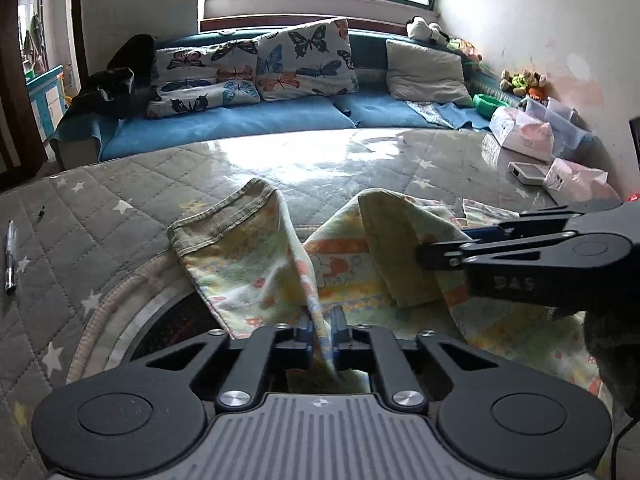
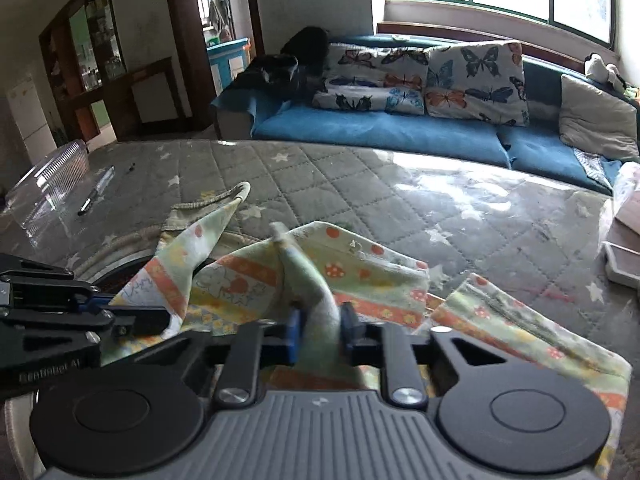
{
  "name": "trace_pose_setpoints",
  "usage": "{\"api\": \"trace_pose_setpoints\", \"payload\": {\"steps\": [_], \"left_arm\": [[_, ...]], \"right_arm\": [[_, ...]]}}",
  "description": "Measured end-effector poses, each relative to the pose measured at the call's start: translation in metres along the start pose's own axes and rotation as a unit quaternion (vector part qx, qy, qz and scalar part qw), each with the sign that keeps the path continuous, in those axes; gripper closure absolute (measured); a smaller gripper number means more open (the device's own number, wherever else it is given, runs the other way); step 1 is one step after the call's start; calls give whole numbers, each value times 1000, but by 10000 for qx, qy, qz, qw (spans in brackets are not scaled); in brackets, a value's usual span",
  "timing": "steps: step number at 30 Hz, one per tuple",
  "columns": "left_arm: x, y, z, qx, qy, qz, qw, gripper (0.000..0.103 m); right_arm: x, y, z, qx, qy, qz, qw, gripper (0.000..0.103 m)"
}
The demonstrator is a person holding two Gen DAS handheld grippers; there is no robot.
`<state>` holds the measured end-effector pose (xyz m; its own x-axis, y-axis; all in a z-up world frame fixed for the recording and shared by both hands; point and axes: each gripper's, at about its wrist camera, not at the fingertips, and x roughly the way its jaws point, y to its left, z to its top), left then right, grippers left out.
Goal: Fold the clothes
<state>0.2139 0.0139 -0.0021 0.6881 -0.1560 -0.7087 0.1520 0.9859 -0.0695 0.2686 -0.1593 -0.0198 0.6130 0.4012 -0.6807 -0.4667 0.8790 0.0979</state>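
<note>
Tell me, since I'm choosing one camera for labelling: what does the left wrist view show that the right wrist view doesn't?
Left wrist only: tissue packs and soft toys along the wall.

Right wrist only: a clear plastic lid and a wooden cabinet.

Both: the patterned garment pinched by the left claw and the right claw, the pen, the butterfly pillows, the blue sofa.
</note>
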Motion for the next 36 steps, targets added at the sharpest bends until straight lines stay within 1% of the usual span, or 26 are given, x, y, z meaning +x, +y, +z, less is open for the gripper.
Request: {"api": "trace_pose_setpoints", "payload": {"steps": [2,10,16,22,24,28,34,36], "left_arm": [[-8,6,-3,-124,-55,8,9999,100],[-57,31,-25,-415,-382,337,9978,101],[-97,51,-56,-697,-488,588,9946,101],[-136,67,-93,-973,-541,675,9915,102],[-146,69,-105,-1054,-524,707,9905,102],[-165,74,-126,-1249,-490,771,9880,102],[-185,75,-152,-1387,-303,844,9863,102],[-188,76,-159,-1456,-207,811,9858,101]], "right_arm": [[-13,-3,-2,47,-115,-73,9999,99],[-78,-17,-14,230,-638,-475,9966,99],[-130,-35,-33,401,-984,-880,9904,99],[-182,-61,-67,743,-1191,-1388,9803,99],[-198,-68,-81,825,-1180,-1583,9768,99],[-218,-83,-112,1003,-995,-1906,9714,99],[-222,-108,-163,1431,-490,-2237,9629,98],[-223,-116,-177,1583,-315,-2248,9609,96]]}}
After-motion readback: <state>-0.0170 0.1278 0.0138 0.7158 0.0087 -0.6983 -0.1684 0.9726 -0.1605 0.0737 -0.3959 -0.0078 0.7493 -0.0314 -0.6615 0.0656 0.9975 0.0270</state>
